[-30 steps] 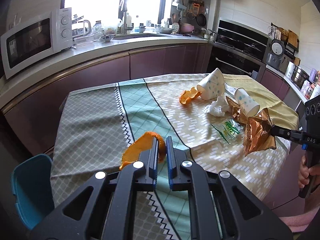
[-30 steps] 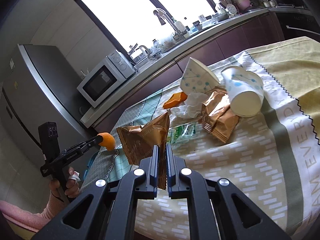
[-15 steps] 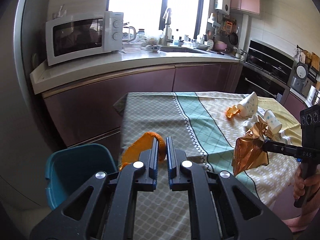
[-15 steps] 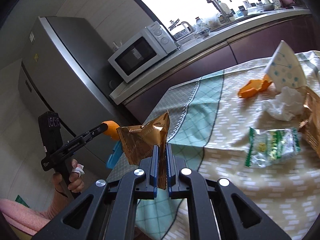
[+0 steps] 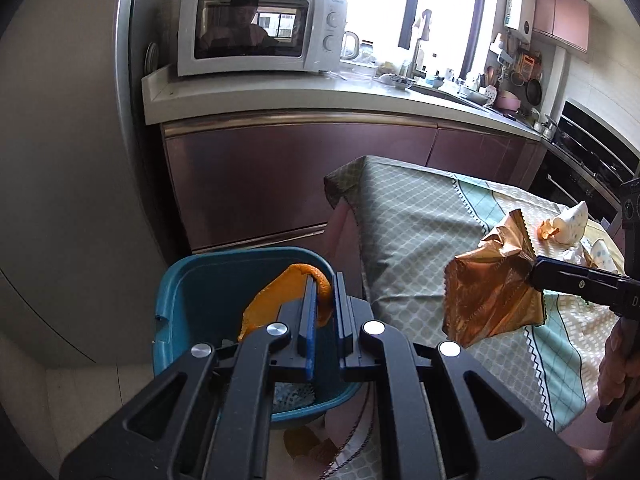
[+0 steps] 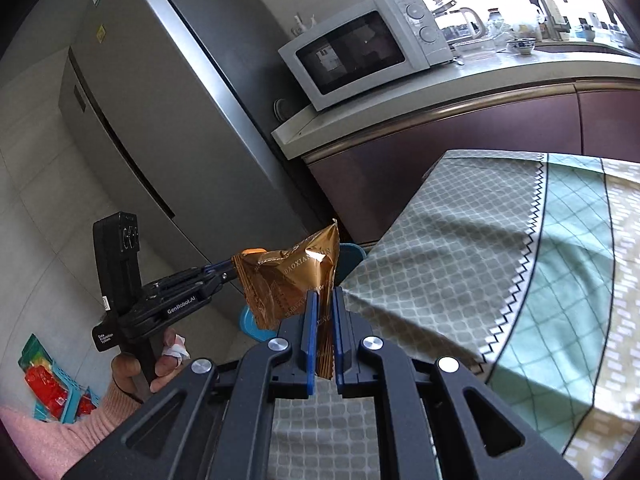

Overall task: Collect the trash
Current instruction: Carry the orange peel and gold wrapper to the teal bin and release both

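My left gripper point(image 5: 324, 284) is shut on an orange peel point(image 5: 280, 300) and holds it above the teal bin point(image 5: 192, 300) beside the table. My right gripper point(image 6: 324, 300) is shut on a gold foil wrapper point(image 6: 292, 280) and holds it over the table's near corner. In the left wrist view the wrapper point(image 5: 492, 284) hangs to the right of the bin. In the right wrist view the left gripper point(image 6: 224, 274) shows to the left, and the wrapper hides most of the bin point(image 6: 252, 322). Paper cups point(image 5: 572, 224), another peel point(image 5: 548, 230) and a tissue lie far on the table.
The table has a checked cloth point(image 5: 408, 224) that hangs down at the edge next to the bin. A fridge point(image 6: 152, 120) stands to the left, a counter with a microwave point(image 5: 256, 32) behind. A colourful basket point(image 6: 52, 384) sits on the floor.
Both grippers have swung left, away from the trash on the table. The left one with the peel now hangs over the bin, and the right one with the wrapper has followed towards it.
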The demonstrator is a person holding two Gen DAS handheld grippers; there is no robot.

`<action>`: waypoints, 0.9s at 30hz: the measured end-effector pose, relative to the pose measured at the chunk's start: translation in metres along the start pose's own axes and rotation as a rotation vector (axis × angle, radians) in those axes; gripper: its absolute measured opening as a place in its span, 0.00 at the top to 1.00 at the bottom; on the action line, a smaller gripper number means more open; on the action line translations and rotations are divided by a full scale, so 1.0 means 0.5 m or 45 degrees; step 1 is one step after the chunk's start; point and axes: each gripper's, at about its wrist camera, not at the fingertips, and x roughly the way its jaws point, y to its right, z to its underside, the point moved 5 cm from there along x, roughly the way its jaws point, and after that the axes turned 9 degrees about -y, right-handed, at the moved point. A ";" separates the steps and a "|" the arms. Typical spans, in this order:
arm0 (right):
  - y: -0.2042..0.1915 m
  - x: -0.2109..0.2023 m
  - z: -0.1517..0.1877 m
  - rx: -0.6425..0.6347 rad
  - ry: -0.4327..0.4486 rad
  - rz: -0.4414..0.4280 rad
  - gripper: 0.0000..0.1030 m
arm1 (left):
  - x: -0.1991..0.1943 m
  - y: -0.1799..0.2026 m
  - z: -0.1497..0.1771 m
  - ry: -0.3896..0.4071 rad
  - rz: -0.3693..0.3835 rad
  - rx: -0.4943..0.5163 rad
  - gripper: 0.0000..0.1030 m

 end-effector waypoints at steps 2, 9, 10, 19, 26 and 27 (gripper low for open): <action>-0.007 0.031 -0.011 -0.007 -0.028 0.011 0.94 | 0.022 -0.013 0.008 -0.022 -0.004 -0.019 0.92; -0.024 0.120 -0.037 -0.021 -0.117 0.061 0.93 | 0.096 -0.067 0.035 -0.102 0.009 -0.119 0.92; -0.026 0.131 -0.042 -0.023 -0.126 0.072 0.93 | 0.106 -0.072 0.038 -0.110 0.008 -0.128 0.92; -0.039 0.224 -0.063 -0.023 -0.221 0.133 0.92 | 0.168 -0.100 0.061 -0.181 -0.008 -0.181 0.91; -0.041 0.285 -0.079 0.007 -0.273 0.160 0.89 | 0.194 -0.115 0.073 -0.196 -0.016 -0.234 0.83; -0.040 0.292 -0.079 0.015 -0.282 0.159 0.87 | 0.197 -0.118 0.072 -0.193 -0.020 -0.241 0.83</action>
